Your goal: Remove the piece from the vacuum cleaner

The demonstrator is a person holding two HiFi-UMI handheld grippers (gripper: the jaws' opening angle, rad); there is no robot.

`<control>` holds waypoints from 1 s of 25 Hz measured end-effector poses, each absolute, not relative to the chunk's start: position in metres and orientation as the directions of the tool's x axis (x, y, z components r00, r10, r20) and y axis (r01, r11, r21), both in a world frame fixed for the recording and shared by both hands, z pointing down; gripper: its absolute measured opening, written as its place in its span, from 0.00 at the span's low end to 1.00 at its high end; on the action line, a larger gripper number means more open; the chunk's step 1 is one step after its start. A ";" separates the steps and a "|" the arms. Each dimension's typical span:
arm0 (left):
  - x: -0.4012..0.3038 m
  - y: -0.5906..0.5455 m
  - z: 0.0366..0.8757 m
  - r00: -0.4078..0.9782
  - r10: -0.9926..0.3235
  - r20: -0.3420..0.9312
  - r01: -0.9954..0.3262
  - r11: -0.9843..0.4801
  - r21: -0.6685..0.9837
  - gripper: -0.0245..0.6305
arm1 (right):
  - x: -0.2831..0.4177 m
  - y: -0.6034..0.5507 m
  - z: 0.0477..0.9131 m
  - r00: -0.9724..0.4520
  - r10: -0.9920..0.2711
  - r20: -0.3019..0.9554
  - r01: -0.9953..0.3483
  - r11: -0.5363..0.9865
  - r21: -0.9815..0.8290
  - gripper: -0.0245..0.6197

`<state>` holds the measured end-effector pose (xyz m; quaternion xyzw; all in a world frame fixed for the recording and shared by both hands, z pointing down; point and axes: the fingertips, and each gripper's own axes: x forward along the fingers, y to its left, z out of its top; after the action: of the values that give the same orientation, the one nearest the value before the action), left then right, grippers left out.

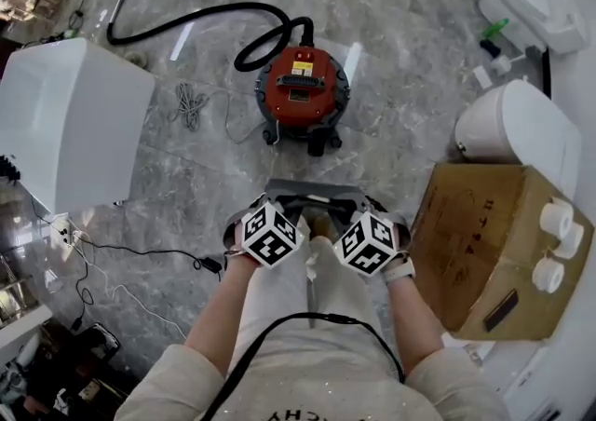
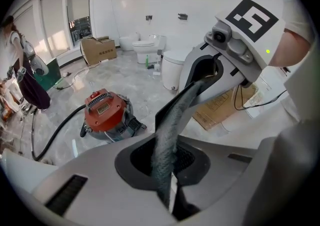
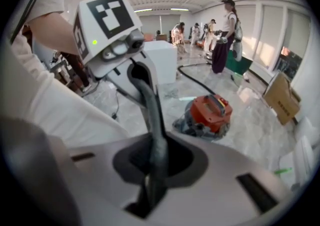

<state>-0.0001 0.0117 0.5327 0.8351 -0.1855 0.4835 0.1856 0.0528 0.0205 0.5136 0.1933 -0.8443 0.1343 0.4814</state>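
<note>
The red vacuum cleaner (image 1: 303,84) stands on the marble floor ahead of me, and its black hose (image 1: 186,19) curls away to the left. It also shows in the left gripper view (image 2: 105,112) and the right gripper view (image 3: 210,112). Close to my body, my left gripper (image 1: 291,212) and right gripper (image 1: 346,216) face each other. A grey woven strip-like piece (image 2: 172,120) runs from one to the other. The left gripper (image 2: 167,192) is shut on one end. The other end (image 3: 152,135) is in the shut right gripper (image 3: 149,192). Both are well short of the vacuum.
A white cabinet (image 1: 70,121) stands at the left and loose cables (image 1: 191,102) lie beside it. To the right are a cardboard box (image 1: 484,242) carrying paper rolls (image 1: 557,219) and two toilets (image 1: 526,126). People (image 3: 227,35) stand far back in the room.
</note>
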 end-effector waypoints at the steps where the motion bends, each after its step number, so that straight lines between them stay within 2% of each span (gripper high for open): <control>1: 0.000 0.013 0.527 0.466 -0.132 0.875 -0.491 -0.861 0.132 0.10 | 0.053 0.021 0.508 -0.464 -0.196 0.864 -0.452 0.891 -0.040 0.10; 25: -0.004 0.012 0.397 0.500 -0.189 0.845 -0.479 -0.874 0.088 0.10 | 0.047 0.023 0.373 -0.487 -0.229 0.843 -0.403 0.915 0.015 0.10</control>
<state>-0.0045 0.0125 0.3970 0.8516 -0.1960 0.4599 0.1576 0.0467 0.0227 0.3732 0.1843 -0.8572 0.0926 0.4719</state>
